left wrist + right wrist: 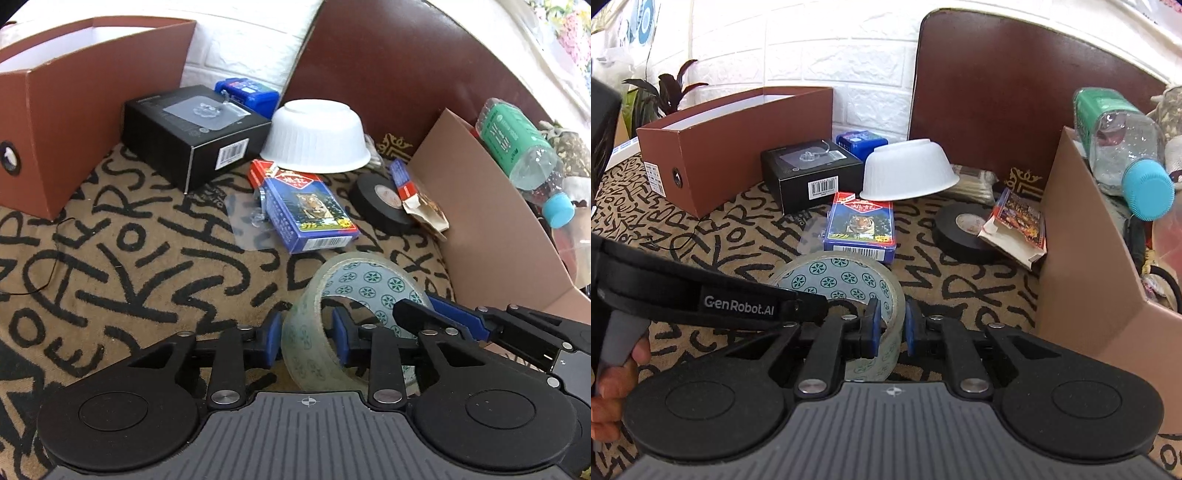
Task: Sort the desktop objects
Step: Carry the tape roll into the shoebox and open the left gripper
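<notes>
Starting from the left, the tall brown box (pixel 738 147) stands on the patterned counter (pixel 110 258), and from here I cannot see if anything is inside it. Next to it lie the black carton (pixel 195 133) and a blue case (pixel 247 92) behind it, then the white bowl (pixel 316 136) turned upside down, the blue card pack (pixel 310 206), the black tape roll (pixel 380 203) and a small torn packet (pixel 1015 229). All these are not yet sorted, I think. In the middle near the cameras is the clear tape roll (pixel 332 295), standing on its edge. The left gripper (pixel 308 338) holds one wall of the roll between its fingers, and the right gripper (pixel 891 325) pinches the other side of the same ring, so both hold it together. On the right the cardboard bin (pixel 1082 240) already contains a water bottle (pixel 1123 147) and other things that I cannot identify. I judge the task is in an early stage, with most objects left on the counter.
</notes>
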### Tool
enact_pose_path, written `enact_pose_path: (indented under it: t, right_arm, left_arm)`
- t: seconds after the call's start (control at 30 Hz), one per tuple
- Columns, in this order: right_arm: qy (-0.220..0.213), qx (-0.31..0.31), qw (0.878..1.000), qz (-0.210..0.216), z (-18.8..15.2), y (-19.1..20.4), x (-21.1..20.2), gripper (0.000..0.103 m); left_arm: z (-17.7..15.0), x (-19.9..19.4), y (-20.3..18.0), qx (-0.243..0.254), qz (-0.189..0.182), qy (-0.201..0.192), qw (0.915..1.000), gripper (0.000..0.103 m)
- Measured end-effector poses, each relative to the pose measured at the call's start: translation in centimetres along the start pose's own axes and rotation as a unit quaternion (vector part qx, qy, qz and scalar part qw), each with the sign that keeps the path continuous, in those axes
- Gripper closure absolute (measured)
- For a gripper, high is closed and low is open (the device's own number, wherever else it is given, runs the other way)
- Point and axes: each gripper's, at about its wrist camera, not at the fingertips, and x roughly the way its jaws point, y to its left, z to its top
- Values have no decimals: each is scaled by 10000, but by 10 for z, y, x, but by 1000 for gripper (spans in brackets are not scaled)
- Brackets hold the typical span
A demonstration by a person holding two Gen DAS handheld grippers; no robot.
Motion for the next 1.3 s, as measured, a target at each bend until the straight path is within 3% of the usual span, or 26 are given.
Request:
enact_pose_path:
  t: [0.2, 0.53, 0.8, 1.0, 1.1, 1.3]
  right_arm:
    - [137, -125, 9998, 54, 6, 9, -5, 89]
    - [-493, -590, 9967, 262, 38, 48, -38, 90]
    - [-1356, -751, 9865, 530, 103, 83, -63, 90]
    - [-1810, -697, 9761, 981, 166, 113, -44, 89]
    - [-1792, -638, 9756, 1093, 189, 129, -16, 89]
    - [-1272, -632, 9815, 1284, 209, 157, 55, 90]
  left_arm:
    - [-5, -13, 0, 17, 211, -99, 9997, 81]
    - [8, -78, 17, -159, 461, -884, 9949, 84]
    - [55, -143, 35, -46, 700, -1763, 9818, 84]
    - [113, -169, 76, -153, 983, -2230, 9697, 84]
    - [141, -163, 108, -290, 1050, -2194, 9695, 84]
    - [165, -125, 172, -607, 1169, -1647, 9775, 84]
